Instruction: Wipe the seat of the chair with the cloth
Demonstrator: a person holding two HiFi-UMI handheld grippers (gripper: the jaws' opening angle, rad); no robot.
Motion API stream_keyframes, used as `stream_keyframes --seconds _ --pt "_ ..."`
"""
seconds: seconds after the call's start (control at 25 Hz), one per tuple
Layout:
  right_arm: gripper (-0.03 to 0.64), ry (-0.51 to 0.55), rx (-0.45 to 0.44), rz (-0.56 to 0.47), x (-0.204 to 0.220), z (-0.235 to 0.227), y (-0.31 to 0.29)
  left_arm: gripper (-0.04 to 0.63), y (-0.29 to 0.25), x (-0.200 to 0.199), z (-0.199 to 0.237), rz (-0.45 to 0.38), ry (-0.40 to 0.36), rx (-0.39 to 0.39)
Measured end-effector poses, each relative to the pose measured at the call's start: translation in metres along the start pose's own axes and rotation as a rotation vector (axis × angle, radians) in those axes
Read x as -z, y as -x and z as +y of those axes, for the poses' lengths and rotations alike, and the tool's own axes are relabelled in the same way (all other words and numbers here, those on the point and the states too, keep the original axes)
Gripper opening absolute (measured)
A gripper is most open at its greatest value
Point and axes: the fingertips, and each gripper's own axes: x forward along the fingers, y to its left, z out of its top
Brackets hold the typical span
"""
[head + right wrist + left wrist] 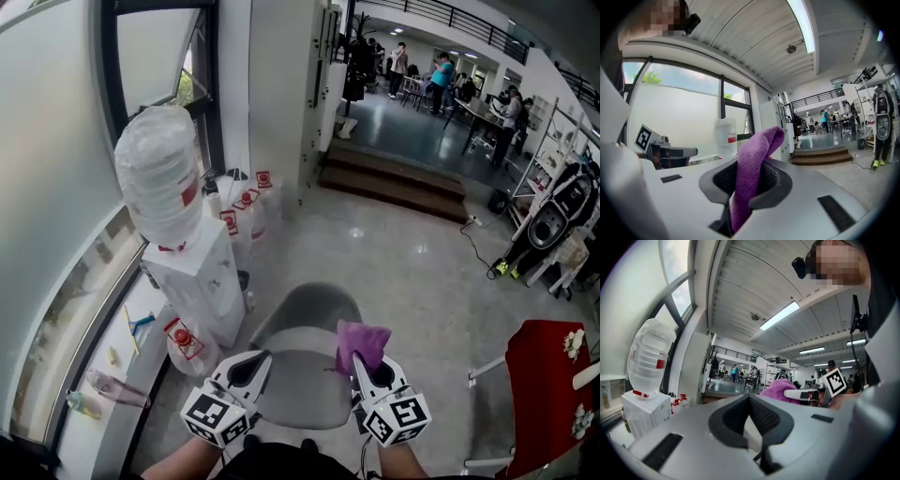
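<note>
Right claw (751, 183) pinches a purple cloth (759, 150) by its fold, held just above the grey chair seat (305, 394). The cloth looks soft, light and floppy. Left claw (750, 399) is pressed together, empty.

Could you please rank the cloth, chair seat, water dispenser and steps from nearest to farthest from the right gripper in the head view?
1. Cloth, held in the right gripper.
2. Chair seat, just left.
3. Water dispenser, far left.
4. Steps, far ahead.
</note>
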Motion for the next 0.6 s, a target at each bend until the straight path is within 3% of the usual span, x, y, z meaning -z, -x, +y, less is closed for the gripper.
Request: stream_keyframes --seconds 0.6 --pt "0.06 -0.002 -0.007 -0.011 -0.0013 0.0051 0.0022 0.006 0.0064 -0.0021 0.0013 -0.005 -0.015 -0.022"
